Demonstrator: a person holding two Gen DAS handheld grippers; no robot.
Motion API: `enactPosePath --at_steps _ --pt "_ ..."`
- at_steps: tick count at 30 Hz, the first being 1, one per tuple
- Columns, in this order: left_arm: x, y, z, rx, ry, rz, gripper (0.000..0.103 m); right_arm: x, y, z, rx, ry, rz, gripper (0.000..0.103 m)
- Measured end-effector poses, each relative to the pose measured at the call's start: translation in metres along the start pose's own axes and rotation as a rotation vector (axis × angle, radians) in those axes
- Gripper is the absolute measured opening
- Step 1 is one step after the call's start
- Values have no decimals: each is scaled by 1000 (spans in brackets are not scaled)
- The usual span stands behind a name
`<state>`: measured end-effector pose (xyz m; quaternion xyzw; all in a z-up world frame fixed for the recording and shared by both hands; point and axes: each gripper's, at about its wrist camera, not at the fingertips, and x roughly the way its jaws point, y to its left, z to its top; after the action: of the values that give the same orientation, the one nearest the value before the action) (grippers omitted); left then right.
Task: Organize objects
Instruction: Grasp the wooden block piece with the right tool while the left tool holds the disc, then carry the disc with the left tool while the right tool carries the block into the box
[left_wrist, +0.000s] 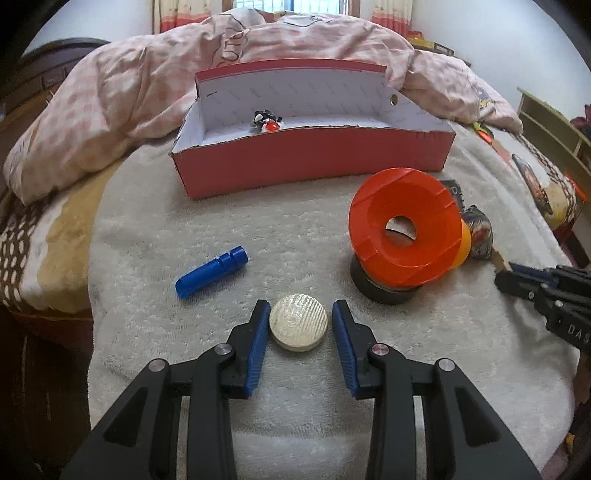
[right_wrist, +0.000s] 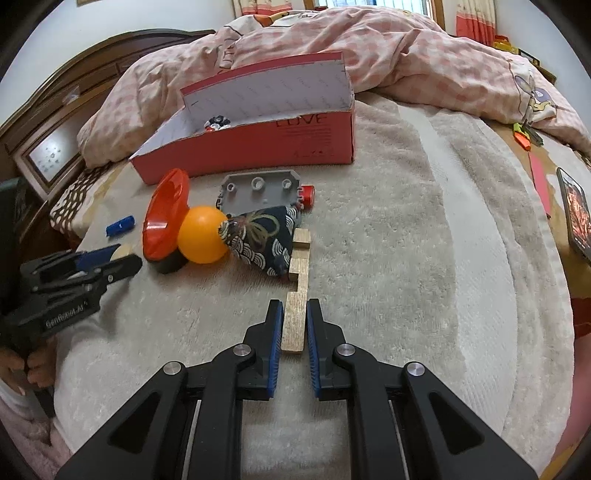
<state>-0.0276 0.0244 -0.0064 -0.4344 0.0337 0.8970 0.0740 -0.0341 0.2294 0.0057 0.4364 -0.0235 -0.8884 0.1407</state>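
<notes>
**Bed-top lot: two grippers at small parts, red box beyond**

Left gripper (left_wrist: 299, 317): jaws straddle a cream ribbed disc (left_wrist: 298, 322) lying flat on the beige towel (left_wrist: 184, 236); left pad at its edge, right pad slightly off, grip not closed. Right gripper (right_wrist: 295, 314): pads clamped on the near end of a notched wooden block (right_wrist: 296, 306), which runs away from the jaws. Blue peg (left_wrist: 210, 271) lies left of the disc. Orange flanged ring (left_wrist: 404, 229) and orange ball (right_wrist: 204, 235) between. Red cardboard box (left_wrist: 306, 166) farther back, well apart
</notes>
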Motion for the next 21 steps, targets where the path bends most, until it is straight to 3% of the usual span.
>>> enactPosePath --at_steps 14,21 --pt "-3 0 1 0 -13 -1 30 0 4 2 -38 -29 -37 13" --pt "-15 1 4 -16 -27 -38 30 -15 4 2 -16 -55 -2 13"
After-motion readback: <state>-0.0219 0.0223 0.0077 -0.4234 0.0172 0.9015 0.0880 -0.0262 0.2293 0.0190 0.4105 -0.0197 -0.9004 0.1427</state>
